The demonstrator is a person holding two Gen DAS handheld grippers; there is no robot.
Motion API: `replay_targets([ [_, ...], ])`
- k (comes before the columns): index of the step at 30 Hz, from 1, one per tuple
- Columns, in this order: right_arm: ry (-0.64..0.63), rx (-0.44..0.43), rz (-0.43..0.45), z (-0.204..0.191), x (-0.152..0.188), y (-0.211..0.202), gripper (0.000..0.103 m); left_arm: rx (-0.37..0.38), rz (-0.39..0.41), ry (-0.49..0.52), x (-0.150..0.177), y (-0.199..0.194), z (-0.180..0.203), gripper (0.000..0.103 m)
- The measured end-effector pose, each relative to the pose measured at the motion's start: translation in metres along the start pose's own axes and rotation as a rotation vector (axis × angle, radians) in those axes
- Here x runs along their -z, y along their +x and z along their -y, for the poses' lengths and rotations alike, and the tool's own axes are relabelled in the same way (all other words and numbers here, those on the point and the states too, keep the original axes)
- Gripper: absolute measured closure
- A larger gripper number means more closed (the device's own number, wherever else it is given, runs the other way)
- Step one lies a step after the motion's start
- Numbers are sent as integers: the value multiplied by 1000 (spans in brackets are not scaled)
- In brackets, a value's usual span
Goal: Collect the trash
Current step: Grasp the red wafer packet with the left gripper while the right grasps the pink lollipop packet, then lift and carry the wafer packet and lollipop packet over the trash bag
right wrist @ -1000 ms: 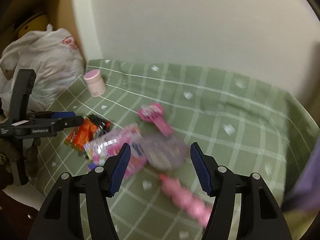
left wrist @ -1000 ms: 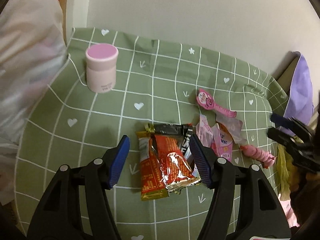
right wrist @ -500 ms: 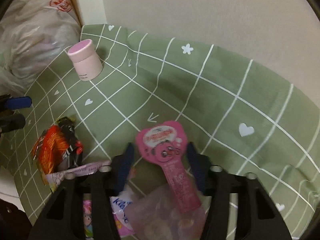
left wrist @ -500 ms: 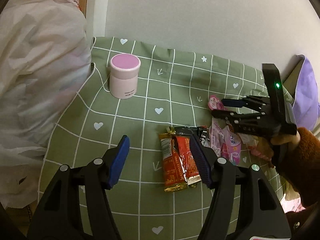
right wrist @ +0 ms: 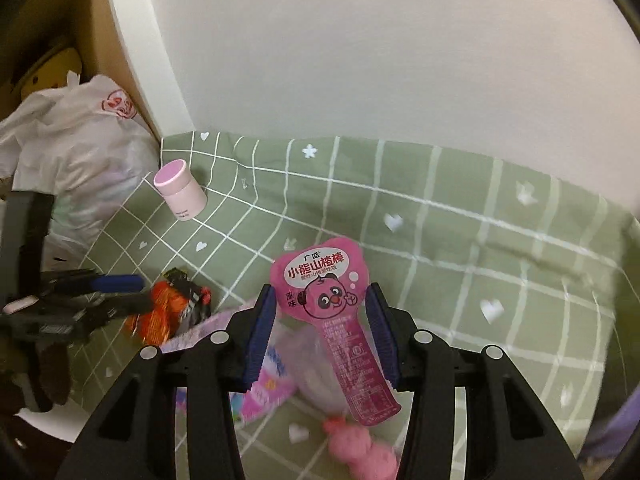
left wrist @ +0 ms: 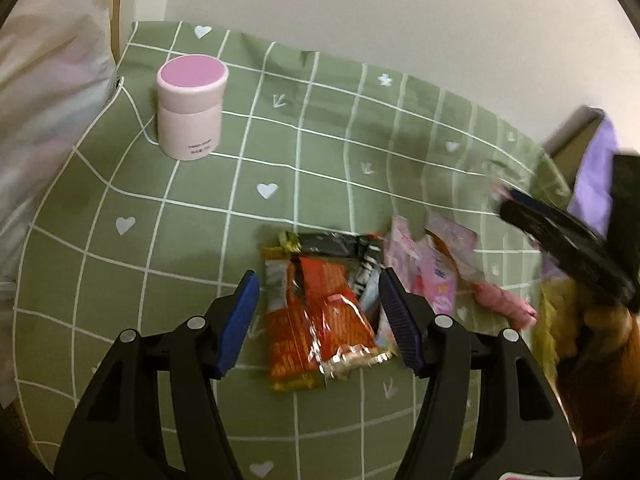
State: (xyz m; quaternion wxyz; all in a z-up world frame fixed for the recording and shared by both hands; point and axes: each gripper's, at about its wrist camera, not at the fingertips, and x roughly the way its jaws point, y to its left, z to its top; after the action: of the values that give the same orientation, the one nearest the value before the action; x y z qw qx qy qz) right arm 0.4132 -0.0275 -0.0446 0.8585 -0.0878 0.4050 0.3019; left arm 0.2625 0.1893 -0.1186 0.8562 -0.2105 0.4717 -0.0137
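My right gripper (right wrist: 321, 322) is clenched on the pink bear wrapper (right wrist: 332, 316), lifted above the blurred pink litter. My left gripper (left wrist: 318, 316) hangs released, straddling the orange snack wrapper (left wrist: 320, 316) beside that litter; contact is unclear.

The left hand-held gripper (left wrist: 318, 312) is pointed steeply downward, its two blue-padded jaws held apart and level with each other, nothing pressed between the pads. The right hand-held gripper (right wrist: 320, 332) is likewise angled downward, and its blue pads are closed against the two sides of a pink wrapper (right wrist: 332, 304), which is carried lifted between them. In the left wrist view, a hand (left wrist: 600, 332) in a rust-coloured sleeve (left wrist: 600, 392) is seen behind the right hand-held gripper, though blurred.
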Motion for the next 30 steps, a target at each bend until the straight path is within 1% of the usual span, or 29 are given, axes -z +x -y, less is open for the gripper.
replay_targets([
  [2,19,20,6,4,13,-12,59,-49,-12,0,-3,8,1,45],
  [4,46,44,2,8,26,-22,59,-76,-26,2,-3,14,2,51],
  [6,85,57,0,12,38,-29,59,-81,-38,1,-3,19,3,53],
  [8,112,62,1,15,48,-35,59,-77,-49,-2,-2,21,5,59],
  [10,138,73,4,15,57,-42,59,-77,-46,23,-1,21,11,62],
  [11,144,77,9,15,60,-47,59,-73,-44,38,0,19,14,66],
  [13,151,87,29,12,64,-57,59,-73,-33,54,2,14,19,71],
  [17,158,100,67,5,66,-74,59,-51,8,79,6,-8,31,80],
  [22,164,113,105,1,68,-93,59,-31,70,93,8,-34,36,82],
  [27,184,128,138,3,75,-112,59,19,118,92,9,-52,40,84],
  [30,203,141,166,4,79,-126,59,54,172,129,4,-67,56,84],
])
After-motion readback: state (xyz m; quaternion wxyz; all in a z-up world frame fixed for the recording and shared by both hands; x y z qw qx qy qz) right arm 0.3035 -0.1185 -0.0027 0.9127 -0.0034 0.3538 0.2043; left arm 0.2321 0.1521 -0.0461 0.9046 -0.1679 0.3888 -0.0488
